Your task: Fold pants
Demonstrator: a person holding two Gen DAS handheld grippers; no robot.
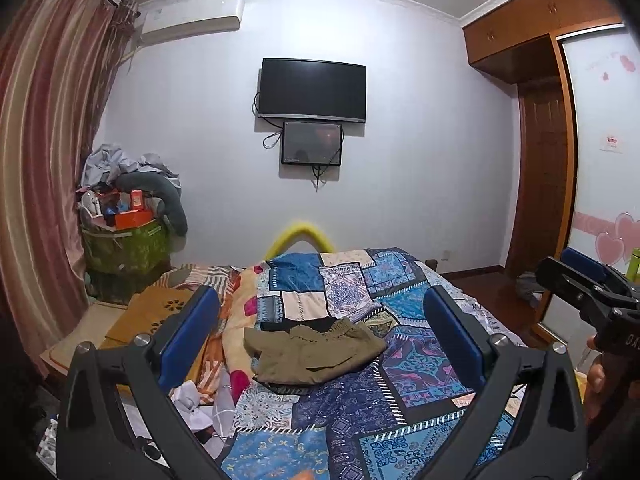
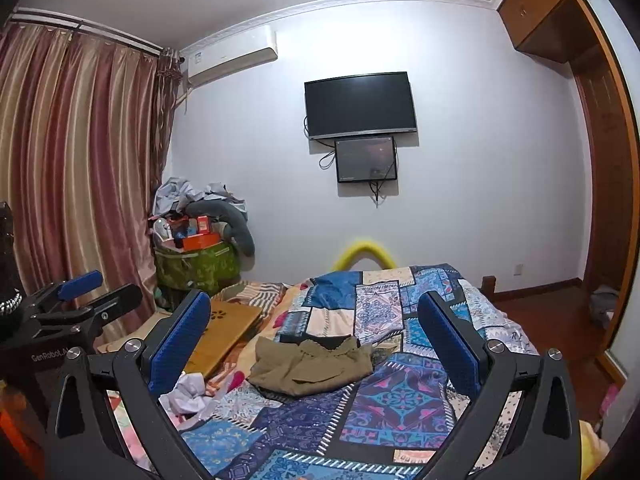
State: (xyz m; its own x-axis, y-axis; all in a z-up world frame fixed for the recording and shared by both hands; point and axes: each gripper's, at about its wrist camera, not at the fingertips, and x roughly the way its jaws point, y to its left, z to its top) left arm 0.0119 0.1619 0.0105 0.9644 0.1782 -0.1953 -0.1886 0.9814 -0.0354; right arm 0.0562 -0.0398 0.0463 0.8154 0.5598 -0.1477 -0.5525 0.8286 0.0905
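Olive-brown pants [image 1: 316, 354] lie folded in a compact bundle on the patterned blue quilt [image 1: 360, 412], on top of a dark garment [image 1: 300, 326]. They also show in the right wrist view [image 2: 312, 366]. My left gripper [image 1: 320, 324] is open and empty, held above the bed short of the pants. My right gripper [image 2: 314, 330] is open and empty too, also held back from the pants. Each gripper shows in the other's view: the right one at the right edge [image 1: 588, 284], the left one at the left edge [image 2: 80, 296].
A wooden board [image 2: 224, 332] and crumpled white cloth [image 2: 188, 394] lie left of the quilt. A green bag piled with boxes and clothes [image 2: 196, 248] stands by the curtain [image 2: 76, 168]. A wardrobe [image 1: 552, 152] is on the right, a TV [image 1: 312, 90] on the far wall.
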